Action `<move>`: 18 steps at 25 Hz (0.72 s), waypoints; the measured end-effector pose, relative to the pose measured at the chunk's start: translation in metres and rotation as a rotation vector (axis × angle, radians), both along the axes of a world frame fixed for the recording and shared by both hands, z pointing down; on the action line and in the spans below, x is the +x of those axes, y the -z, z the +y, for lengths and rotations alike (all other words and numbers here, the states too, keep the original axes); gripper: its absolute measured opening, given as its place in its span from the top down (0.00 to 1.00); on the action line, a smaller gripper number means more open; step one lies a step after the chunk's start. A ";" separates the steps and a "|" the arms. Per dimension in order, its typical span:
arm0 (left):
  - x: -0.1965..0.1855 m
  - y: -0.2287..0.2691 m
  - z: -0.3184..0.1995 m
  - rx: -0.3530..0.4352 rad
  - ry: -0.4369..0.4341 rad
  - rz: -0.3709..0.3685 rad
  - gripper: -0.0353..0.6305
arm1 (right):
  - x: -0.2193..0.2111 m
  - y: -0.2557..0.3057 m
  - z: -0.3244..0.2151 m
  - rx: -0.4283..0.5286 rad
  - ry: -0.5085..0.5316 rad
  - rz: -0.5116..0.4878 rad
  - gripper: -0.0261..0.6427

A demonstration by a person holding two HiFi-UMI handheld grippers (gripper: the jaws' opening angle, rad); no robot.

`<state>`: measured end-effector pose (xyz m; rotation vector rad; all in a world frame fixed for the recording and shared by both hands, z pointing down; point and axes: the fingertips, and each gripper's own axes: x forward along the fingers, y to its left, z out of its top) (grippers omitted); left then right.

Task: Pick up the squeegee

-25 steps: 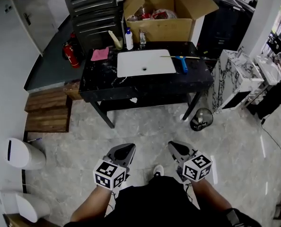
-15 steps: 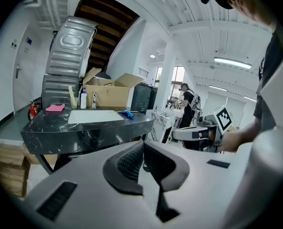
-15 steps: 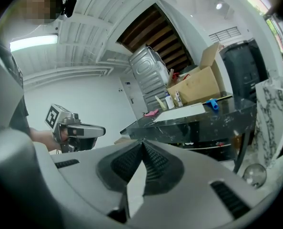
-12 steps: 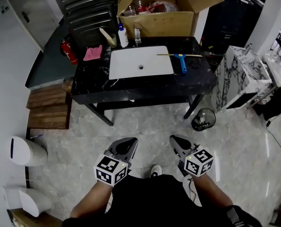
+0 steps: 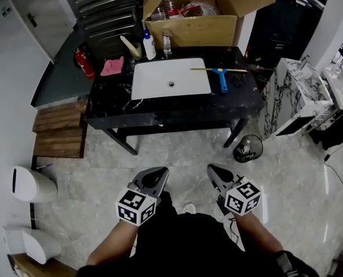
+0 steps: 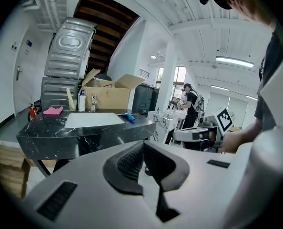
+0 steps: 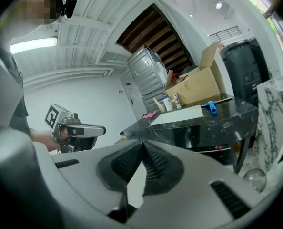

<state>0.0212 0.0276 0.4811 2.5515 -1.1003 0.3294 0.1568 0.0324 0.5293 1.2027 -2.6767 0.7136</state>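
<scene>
The left tongs (image 5: 159,172) were closed: in the left gripper view the two ribbed pads met at their tips, with nothing caught between them. The right tongs (image 5: 214,170) were likewise shut tight, pad against pad, and held nothing. Both hung low in the head view, side by side above the pale stone floor (image 5: 177,154), touching no object, their tips aimed toward 12 o'clock at the desk (image 5: 232,100).

The squeegee (image 5: 221,74) lay flat on the black marbled desk, well apart from both tongs. It sat at 3 o'clock of the white rectangular basin (image 5: 170,78), just beside the basin's edge. Its thin blade ran across from 9 to 3 o'clock, and its blue handle pointed back toward 6 o'clock. In the right gripper view it showed as a small blue shape at about 1 o'clock of the closed pads. In the left gripper view it sat near 12 o'clock, on the near rim of the desk.

At 12 o'clock of the basin stood an open cardboard box (image 5: 200,30). A white bottle with a blue cap (image 5: 149,45) and a small clear bottle (image 5: 167,44) stood in front of it. A pink cloth (image 5: 112,66) lay at 10 o'clock of the basin, and a red fire extinguisher (image 5: 83,62) stood farther out at 9 o'clock of the cloth. A white marbled cabinet (image 5: 290,97) stood at 3 o'clock of the desk.
</scene>
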 end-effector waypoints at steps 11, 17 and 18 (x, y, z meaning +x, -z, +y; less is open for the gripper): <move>0.009 0.003 -0.050 0.023 -0.042 0.027 0.92 | 0.001 0.006 -0.035 0.015 -0.042 0.019 0.95; 0.005 -0.004 -0.084 0.010 -0.061 0.036 0.92 | -0.002 -0.002 -0.068 -0.013 -0.061 0.039 0.95; 0.002 -0.007 -0.091 0.004 -0.062 0.036 0.92 | -0.005 -0.003 -0.075 -0.016 -0.062 0.042 0.95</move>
